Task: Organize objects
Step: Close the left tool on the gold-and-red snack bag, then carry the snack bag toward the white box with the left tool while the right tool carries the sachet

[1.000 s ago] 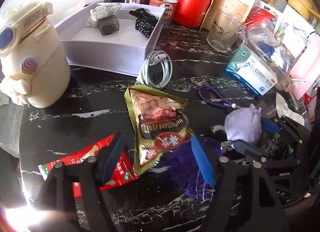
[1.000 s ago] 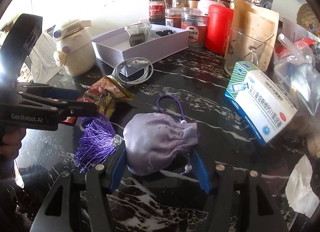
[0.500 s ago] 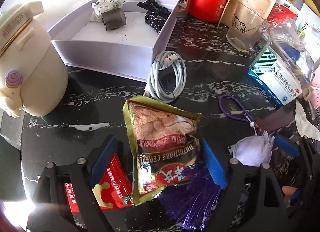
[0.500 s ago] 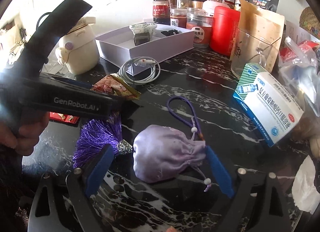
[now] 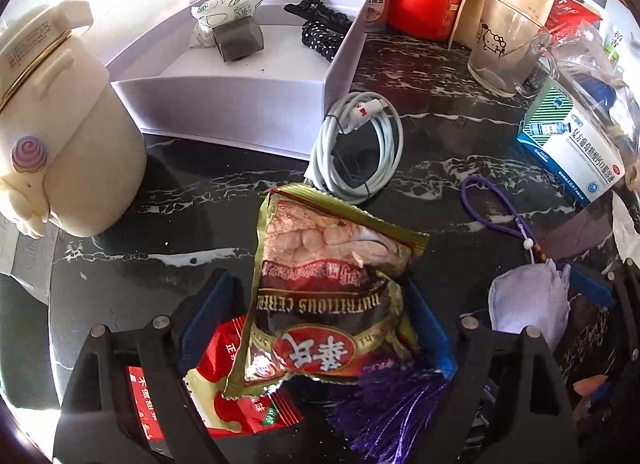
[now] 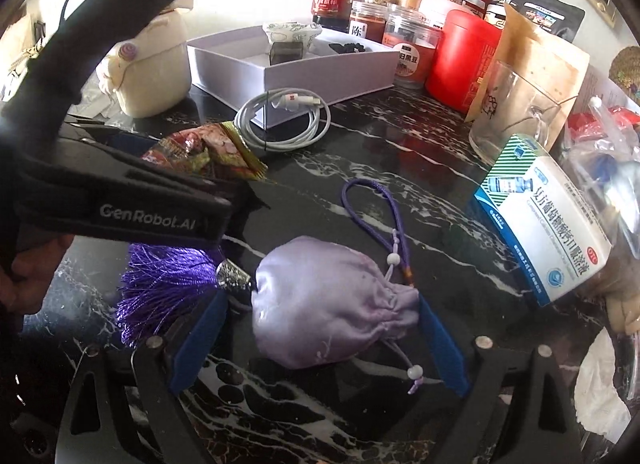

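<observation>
On the left, we see our hand-held gripper [image 5: 320, 324] closed in on the gold cereal packet [image 5: 324, 288] — both blue pads press the packet's lower half, and its top tilts up off the dark marbled surface [image 5: 200, 204]. Under the packet lie a red sachet [image 5: 236, 392] and the purple tassel [image 5: 384, 412]. Just beyond the packet sits a coiled white cable [image 5: 360, 144], touching the front wall of the white box [image 5: 224, 112], which holds a grey cube [image 5: 238, 42], a printed wrapper and black beaded pieces. A cream jug-shaped container [image 5: 60, 124] stands to the left of the box.

On the right, our other hand-held gripper [image 6: 320, 328] straddles the lilac drawstring pouch [image 6: 328, 304]. The right pad touches the gathered neck; the left pad sits by the tassel's silver cap — whether the pouch is truly clamped, we cannot tell. Its purple cord [image 6: 376, 208] loops forward across the surface. A blue-and-white medicine box [image 6: 548, 224] rests to the right, near a glass mug [image 6: 516, 112].
</observation>
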Tool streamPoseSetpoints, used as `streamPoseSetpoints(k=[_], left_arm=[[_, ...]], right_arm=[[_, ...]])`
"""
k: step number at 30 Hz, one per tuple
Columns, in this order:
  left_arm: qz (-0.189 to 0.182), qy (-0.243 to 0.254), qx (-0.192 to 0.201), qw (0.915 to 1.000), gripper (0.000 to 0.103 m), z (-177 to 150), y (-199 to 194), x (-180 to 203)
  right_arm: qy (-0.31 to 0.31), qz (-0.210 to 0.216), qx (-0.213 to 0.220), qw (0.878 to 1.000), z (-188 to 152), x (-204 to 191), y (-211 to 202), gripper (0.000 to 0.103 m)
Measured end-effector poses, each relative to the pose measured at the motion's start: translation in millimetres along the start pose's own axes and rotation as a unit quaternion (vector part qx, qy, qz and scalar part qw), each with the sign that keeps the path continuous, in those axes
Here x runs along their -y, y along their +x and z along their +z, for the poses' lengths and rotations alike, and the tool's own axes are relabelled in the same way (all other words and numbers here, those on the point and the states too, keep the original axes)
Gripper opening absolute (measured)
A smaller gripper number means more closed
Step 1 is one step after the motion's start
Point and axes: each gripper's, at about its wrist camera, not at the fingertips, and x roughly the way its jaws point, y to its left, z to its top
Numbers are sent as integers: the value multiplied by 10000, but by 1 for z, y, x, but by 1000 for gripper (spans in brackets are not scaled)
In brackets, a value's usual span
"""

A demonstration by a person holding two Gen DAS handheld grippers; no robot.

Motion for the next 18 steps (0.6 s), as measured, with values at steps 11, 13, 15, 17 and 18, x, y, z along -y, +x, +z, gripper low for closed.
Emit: streamPoseSetpoints(k=[11, 13, 15, 17, 18], left_arm=[[-63, 97, 120, 9999, 68, -8, -9, -4], [-95, 140, 127, 9998, 63, -9, -11, -3], [-116, 158, 128, 9997, 62, -11, -12, -3], [-179, 135, 125, 9997, 61, -12, -14, -3], [-222, 113, 119, 9996, 59, -13, -15, -3]], right_arm=[[361, 150, 72, 9992, -1, 14, 0, 68], [354, 176, 94, 9992, -1, 14, -1, 65], [356, 225, 118, 9990, 0, 15, -2, 64], [370, 250, 138, 9989, 0, 15, -3, 64], [367, 256, 148, 9989, 0, 14, -4, 64]])
